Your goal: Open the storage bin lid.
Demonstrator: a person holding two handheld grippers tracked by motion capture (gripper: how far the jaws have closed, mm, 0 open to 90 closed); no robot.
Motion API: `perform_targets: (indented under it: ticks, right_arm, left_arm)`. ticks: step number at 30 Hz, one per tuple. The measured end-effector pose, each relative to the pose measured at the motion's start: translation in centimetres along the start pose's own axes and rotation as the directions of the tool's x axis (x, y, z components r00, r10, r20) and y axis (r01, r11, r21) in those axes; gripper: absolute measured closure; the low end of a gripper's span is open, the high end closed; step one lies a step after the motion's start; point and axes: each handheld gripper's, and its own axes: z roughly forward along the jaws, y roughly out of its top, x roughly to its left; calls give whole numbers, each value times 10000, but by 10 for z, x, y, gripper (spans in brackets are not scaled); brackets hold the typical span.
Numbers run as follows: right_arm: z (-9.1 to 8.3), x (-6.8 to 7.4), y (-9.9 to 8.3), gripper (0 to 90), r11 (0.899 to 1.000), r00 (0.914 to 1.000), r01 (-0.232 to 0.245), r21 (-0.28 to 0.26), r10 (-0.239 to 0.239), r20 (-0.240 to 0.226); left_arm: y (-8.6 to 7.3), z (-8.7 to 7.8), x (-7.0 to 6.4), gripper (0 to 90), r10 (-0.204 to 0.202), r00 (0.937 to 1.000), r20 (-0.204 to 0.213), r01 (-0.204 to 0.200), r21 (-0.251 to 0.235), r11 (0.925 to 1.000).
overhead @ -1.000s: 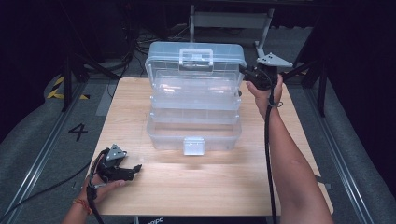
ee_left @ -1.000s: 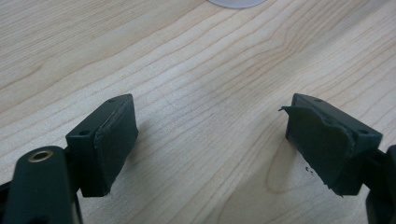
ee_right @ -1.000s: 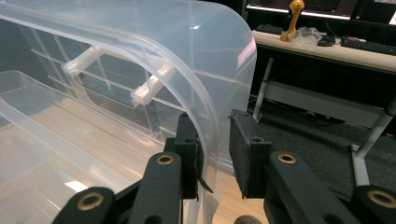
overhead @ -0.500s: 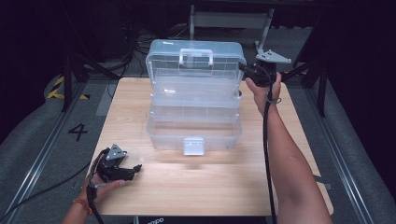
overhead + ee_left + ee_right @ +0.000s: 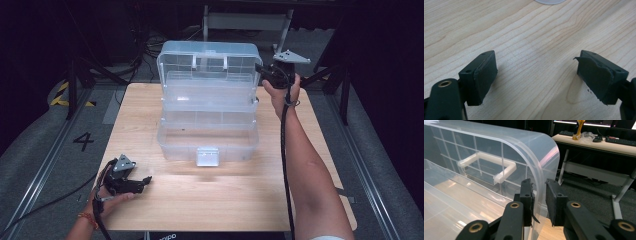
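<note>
**A:** Storage box (image 5: 207, 112) is what I'm working: a clear plastic case with stepped trays, sitting in the middle of the worktop (image 5: 225, 200). Its lid (image 5: 207, 62) is swung up and stands nearly upright at the back of the box, the white carry handle (image 5: 486, 166) showing through it.

**B:** How do you expect it to behave?

**A:** Light, I'd judge, since the trays look empty. The walls are thin and glossy, so probably slippery under the pads, and a thin lid panel like this may flex or twist if I steer it from one corner. The hinges are likely the weak part.

**B:** Where have you got hold?

**A:** My right hand-held gripper (image 5: 539, 195) is at the lid's right edge, one jaw on each side of the curved wall, narrowed around it. Whether the pads actually press the plastic I can't say for sure; there seems to be a sliver of gap on the outer side. That rim is stiffer than the flat panel, so it's a fair spot.

**B:** And the other one?

**A:** My left hand-held gripper (image 5: 131, 181) rests low on the worktop well in front of the box and to its left, jaws spread wide and empty. The white front latch (image 5: 208, 156) hangs loose.
</note>
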Motion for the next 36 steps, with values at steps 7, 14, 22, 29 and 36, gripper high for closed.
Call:
perform_targets:
  ticks: [7,14,22,29,36]
  right_arm:
    - [6,-4,0,789,9998,9998,-187,-61,187,-31]
    - [9,-9,4,845,9992,9992,-391,-76,390,-117]
    - [14,-10,5,843,9990,9990,-437,3,437,-43]
    - [18,-14,5,844,9981,9980,-618,52,619,-155]
    - [21,-15,9,839,9985,9989,-449,307,453,-125]
  left_arm:
    - [0,0,0,168,28,10000,7,-28,1,10000]
    - [0,0,0,167,-2,10000,87,1,7,10000]
    - [0,0,0,167,-18,10000,86,18,31,10000]
    - [0,0,0,167,-13,10000,86,13,34,10000]
    - [0,0,1,167,28,10000,92,-28,9,10000]
